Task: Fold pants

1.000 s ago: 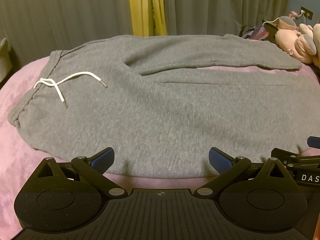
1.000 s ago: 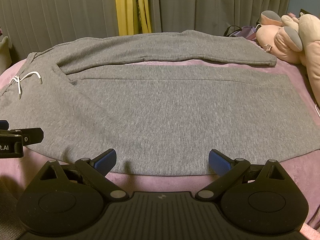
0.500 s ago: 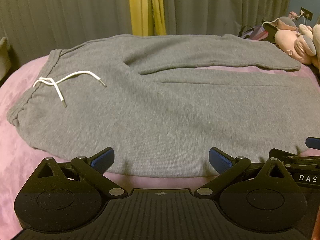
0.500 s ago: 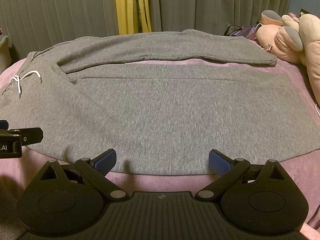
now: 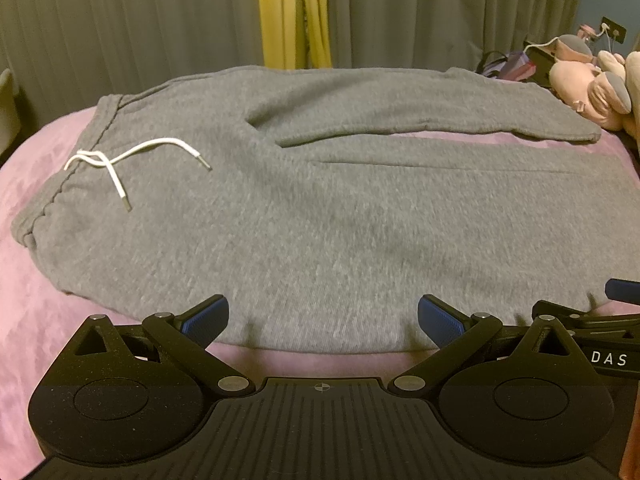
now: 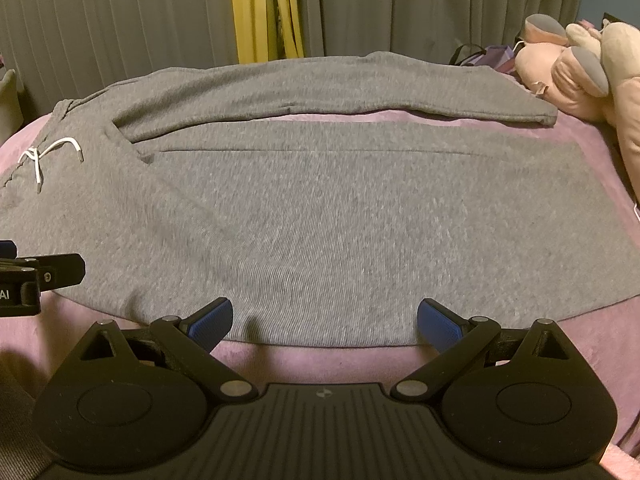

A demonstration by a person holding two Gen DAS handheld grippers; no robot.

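Gray fleece sweatpants (image 5: 320, 220) are lying flat and unfolded across a pink plush blanket (image 5: 24, 320), waistband at nine o'clock, both legs running toward three o'clock, the far leg angling across at twelve. A white drawstring (image 5: 120, 160) is curling loose near the waistband. The left gripper (image 5: 323, 316) is hanging wide open, its ribbed blue pads (image 5: 204, 320) flanking the near hem and holding nothing. The right gripper (image 6: 325, 318) is likewise spreading wide and empty at six o'clock. Pink stuffed toys (image 6: 568, 76) are sitting at two o'clock before pleated gray curtains (image 6: 120, 20).
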